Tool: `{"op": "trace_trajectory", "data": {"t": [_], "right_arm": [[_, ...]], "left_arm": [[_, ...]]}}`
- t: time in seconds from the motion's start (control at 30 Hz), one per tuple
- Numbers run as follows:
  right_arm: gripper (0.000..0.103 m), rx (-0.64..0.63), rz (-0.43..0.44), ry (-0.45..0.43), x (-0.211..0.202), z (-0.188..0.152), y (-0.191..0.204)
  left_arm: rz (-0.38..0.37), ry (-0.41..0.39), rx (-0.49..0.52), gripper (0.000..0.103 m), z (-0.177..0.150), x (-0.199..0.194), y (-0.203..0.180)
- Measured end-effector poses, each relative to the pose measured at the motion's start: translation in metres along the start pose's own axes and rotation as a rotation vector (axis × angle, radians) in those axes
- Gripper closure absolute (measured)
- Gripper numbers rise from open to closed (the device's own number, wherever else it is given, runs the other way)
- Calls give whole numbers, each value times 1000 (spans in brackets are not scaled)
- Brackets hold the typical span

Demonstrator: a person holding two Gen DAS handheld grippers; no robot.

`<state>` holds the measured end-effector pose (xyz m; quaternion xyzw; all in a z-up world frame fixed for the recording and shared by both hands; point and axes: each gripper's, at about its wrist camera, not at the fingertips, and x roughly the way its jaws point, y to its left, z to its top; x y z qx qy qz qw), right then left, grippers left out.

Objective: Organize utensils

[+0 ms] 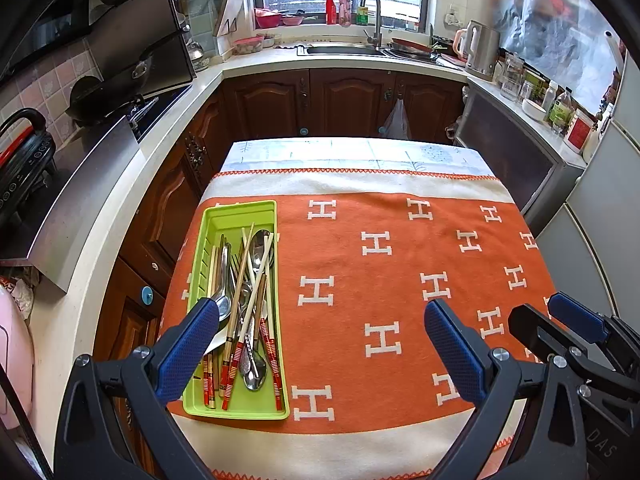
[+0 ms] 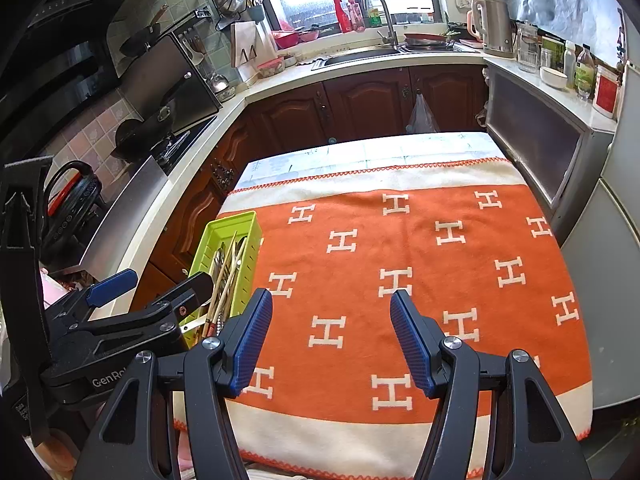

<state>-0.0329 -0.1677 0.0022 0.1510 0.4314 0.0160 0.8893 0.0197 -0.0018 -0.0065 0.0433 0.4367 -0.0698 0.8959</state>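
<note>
Green tray (image 1: pixel 240 216) near the left edge of the counter (image 1: pixel 352 152), on an orange blanket (image 1: pixel 360 264) patterned with white H marks. Inside, a jumbled pile: chopsticks (image 1: pixel 236 300) with red-banded handles, metal spoons (image 1: pixel 256 368), all lying lengthwise, crossing one another. Slotted inner wall along the tray's left side.

Left claw (image 1: pixel 322 344) above the front of the counter, spread wide, holding nothing; left blue pad (image 1: pixel 188 344) over the tray's near end, right pad over bare blanket. Right claw (image 2: pixel 332 340) just beside it, also spread wide and empty, both pads over the blanket, well clear of the tray (image 2: pixel 224 236).

Beyond the counter: dark wooden cabinets (image 1: pixel 348 100), a sink with a faucet (image 1: pixel 374 16) under the window, a kettle (image 1: pixel 482 52) to the right, a wok (image 1: pixel 104 96) on the stove to the left.
</note>
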Motion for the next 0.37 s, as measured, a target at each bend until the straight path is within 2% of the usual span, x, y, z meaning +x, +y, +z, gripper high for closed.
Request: {"op": "trace_trajectory", "data": {"t": [0.37], "right_arm": [[40,2,1,2,1,-1,0]], "left_arm": [[3,2,-3,2,-1,1,0]]}}
